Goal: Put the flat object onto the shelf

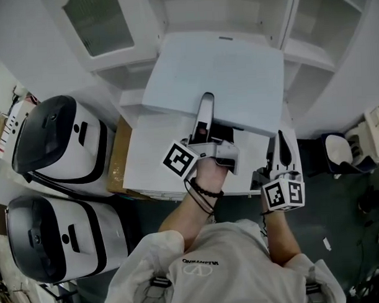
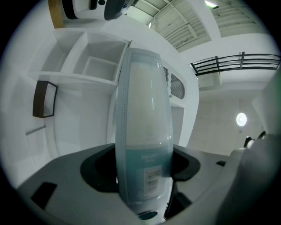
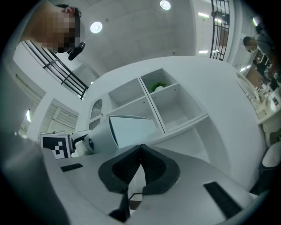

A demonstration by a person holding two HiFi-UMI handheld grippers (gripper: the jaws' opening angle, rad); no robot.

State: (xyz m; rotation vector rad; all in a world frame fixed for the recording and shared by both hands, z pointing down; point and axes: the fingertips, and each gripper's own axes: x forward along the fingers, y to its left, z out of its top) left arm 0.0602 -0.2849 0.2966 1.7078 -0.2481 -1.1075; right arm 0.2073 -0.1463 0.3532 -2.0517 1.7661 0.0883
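White short-sleeved shirt [image 1: 240, 282], small chest logo [image 1: 199, 263]; grey shoulder straps [image 1: 158, 283]; black bands [image 1: 202, 192], left wrist.

We see the shelf [image 1: 310, 50] compartments standing open ahead, but the flat object [image 1: 224, 78] clamped in our left hand-held gripper [image 1: 205, 113] spans most of the approach. Black-and-white appliances [image 1: 56, 143] crowd the left side. Our right hand-held gripper [image 1: 281, 143], jaws together, has free room beside it.

The flat object [image 2: 142, 132] looks smooth, glossy plastic; the shelf [image 3: 184, 124] matt.
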